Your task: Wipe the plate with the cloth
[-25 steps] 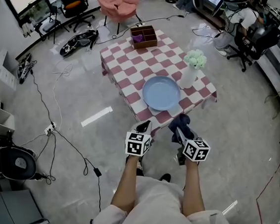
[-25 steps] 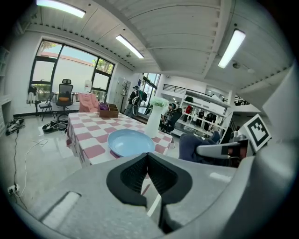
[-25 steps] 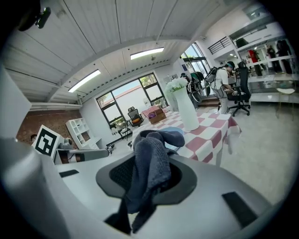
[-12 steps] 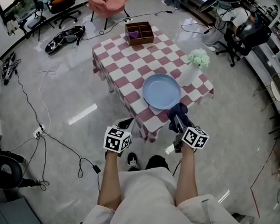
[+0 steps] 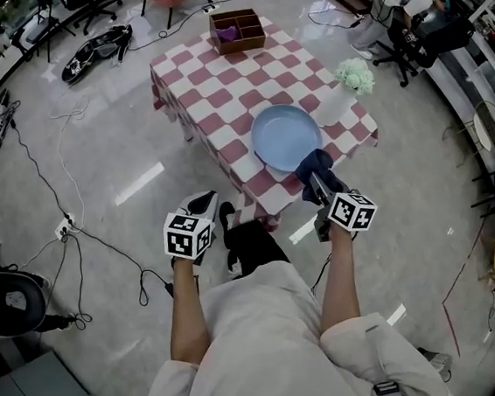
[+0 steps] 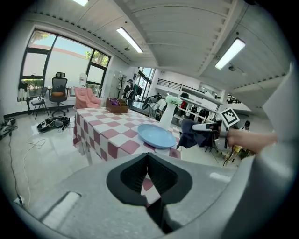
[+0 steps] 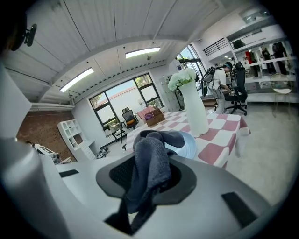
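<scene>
A light blue plate (image 5: 284,136) lies near the front edge of the checkered table (image 5: 209,82). My right gripper (image 5: 318,182) is shut on a dark grey-blue cloth (image 5: 315,164), which hangs at the plate's near right rim. In the left gripper view the cloth (image 6: 191,135) sits just right of the plate (image 6: 156,135), slightly above it. In the right gripper view the cloth (image 7: 150,161) drapes between the jaws, with the plate (image 7: 190,145) behind it. My left gripper (image 5: 201,203) is off the table's near left corner, over the floor, shut and empty (image 6: 147,156).
A white vase with pale flowers (image 5: 351,81) stands right of the plate. A brown wooden box (image 5: 239,30) sits at the table's far end. Cables (image 5: 84,227) trail across the floor at left, and office chairs (image 5: 423,25) stand at the right.
My right gripper has carried the cloth forward from in front of the table up to the plate's near rim. My left gripper has drifted left, away from the table.
</scene>
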Motion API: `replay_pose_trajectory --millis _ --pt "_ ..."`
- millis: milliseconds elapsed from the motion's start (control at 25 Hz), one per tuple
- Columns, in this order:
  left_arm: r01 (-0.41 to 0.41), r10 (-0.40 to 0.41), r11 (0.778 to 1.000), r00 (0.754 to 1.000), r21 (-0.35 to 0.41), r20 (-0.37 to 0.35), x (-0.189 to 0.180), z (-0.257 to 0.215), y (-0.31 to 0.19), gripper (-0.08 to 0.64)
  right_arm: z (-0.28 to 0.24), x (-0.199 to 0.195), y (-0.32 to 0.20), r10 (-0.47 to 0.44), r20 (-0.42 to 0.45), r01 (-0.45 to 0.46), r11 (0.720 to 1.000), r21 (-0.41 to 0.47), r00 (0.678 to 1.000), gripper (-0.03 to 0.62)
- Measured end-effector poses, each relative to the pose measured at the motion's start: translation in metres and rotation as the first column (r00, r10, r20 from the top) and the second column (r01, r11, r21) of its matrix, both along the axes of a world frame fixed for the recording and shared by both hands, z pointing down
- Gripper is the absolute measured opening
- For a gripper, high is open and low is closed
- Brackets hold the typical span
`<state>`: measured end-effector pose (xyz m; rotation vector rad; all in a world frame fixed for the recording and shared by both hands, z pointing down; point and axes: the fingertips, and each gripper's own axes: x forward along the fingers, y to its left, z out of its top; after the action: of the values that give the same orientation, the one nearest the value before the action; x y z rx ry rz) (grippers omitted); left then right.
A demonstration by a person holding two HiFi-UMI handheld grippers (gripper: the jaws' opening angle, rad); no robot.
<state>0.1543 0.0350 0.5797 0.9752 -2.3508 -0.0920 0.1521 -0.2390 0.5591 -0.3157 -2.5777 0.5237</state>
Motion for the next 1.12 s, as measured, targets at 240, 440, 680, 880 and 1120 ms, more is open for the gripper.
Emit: replay_pose_trajectory --millis 240,440,680,880,1120 --pt "0.058 -0.058 0.998 0.998 0.004 -0.021 -0.039 0.002 0.02 0.009 0.004 -0.038 0.006 0.007 -0.001 -0.007 1.0 0.009 1.0 0.11" --pt "-0.018 0.018 1.0 0.999 -0.005 -0.03 -0.075 0.005 -0.006 0.009 0.012 -0.061 -0.004 0.029 -0.059 -0.027 0.999 0.038 0.998 0.11" --pt "-0.161 0.159 0.987 0.986 -0.025 -0.055 -0.122 0.007 -0.043 0.009 0.008 -0.089 -0.029 0.067 -0.071 -0.063 0.996 0.058 0.995 0.11" --pt "-0.231 0.227 0.972 0.969 -0.032 -0.099 -0.166 0.002 -0.069 0.009 0.012 -0.12 -0.036 0.137 -0.04 -0.138 0.99 -0.019 0.99 0.11" --pt "-0.29 0.28 0.952 0.954 -0.094 -0.108 -0.214 0.014 -0.085 0.009 0.024 -0.144 -0.044 0.204 -0.05 -0.206 0.978 -0.032 0.978 0.11"
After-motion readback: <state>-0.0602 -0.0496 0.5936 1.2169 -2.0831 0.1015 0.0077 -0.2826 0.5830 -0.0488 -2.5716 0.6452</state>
